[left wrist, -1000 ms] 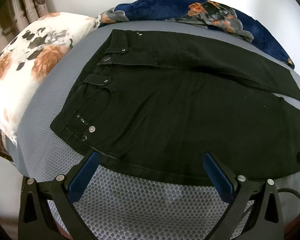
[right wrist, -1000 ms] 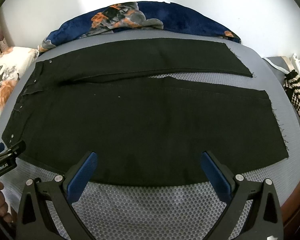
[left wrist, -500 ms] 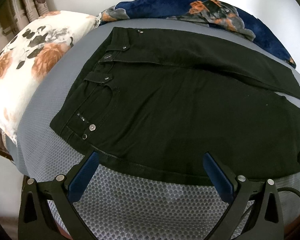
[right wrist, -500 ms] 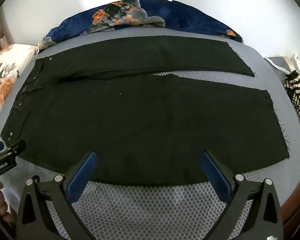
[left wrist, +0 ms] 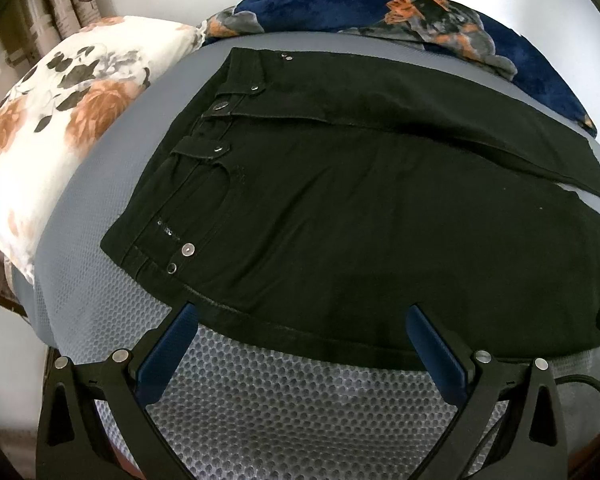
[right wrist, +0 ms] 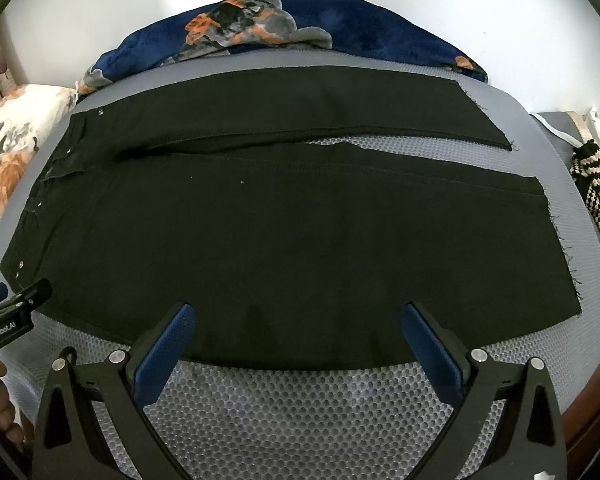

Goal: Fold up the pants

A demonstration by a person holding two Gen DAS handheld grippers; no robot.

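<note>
Black pants [left wrist: 340, 208] lie flat on a grey mesh bed cover [left wrist: 280, 408], waistband to the left and both legs stretching right; they also show in the right wrist view [right wrist: 300, 240]. My left gripper [left wrist: 300, 320] is open and empty, its blue pads at the pants' near edge by the hip. My right gripper [right wrist: 296, 316] is open and empty at the near edge of the near leg. The left gripper [right wrist: 8, 312] shows at the left of the right wrist view.
A floral pillow [left wrist: 48, 128] lies left of the waistband. A dark blue patterned blanket [right wrist: 280, 36] is bunched behind the pants by the white wall. A black-and-cream striped knit item [right wrist: 596, 196] lies at the right edge of the bed.
Both grippers have crept slightly forward and down toward the pants' near edge. The pants have not moved and both grippers stay open.
</note>
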